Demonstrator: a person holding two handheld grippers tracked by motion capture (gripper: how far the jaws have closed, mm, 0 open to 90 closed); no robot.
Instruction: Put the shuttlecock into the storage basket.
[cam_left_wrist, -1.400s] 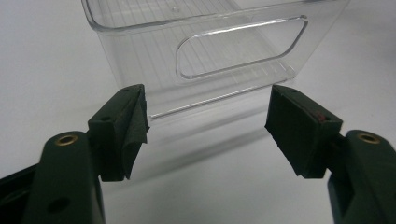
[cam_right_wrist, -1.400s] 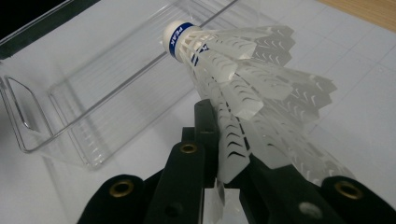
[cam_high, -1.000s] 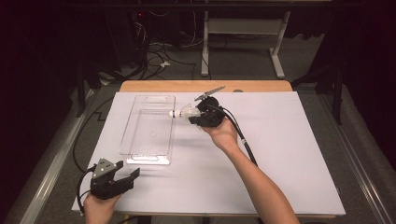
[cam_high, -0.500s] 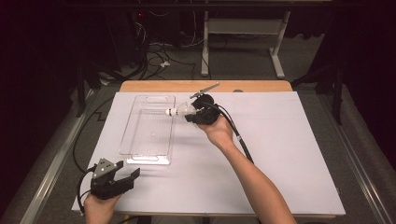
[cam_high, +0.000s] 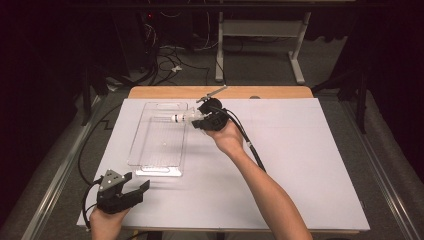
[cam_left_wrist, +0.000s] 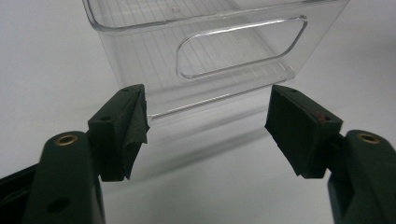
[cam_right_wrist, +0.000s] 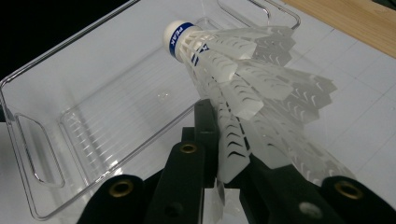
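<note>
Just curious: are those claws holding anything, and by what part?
The right gripper holds a shuttlecock by its feathered skirt. The left gripper holds nothing.

Dim room around a white-covered wooden table (cam_high: 280, 92)

Grey carpeted floor (cam_high: 260, 60) beyond the table's far edge holds a white metal desk frame (cam_high: 260, 30) and tangled dark cables (cam_high: 165, 57); surroundings are black.

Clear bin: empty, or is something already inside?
Empty: the clear bin has a bare floor; the shuttlecock is held in the right claw above it.
</note>
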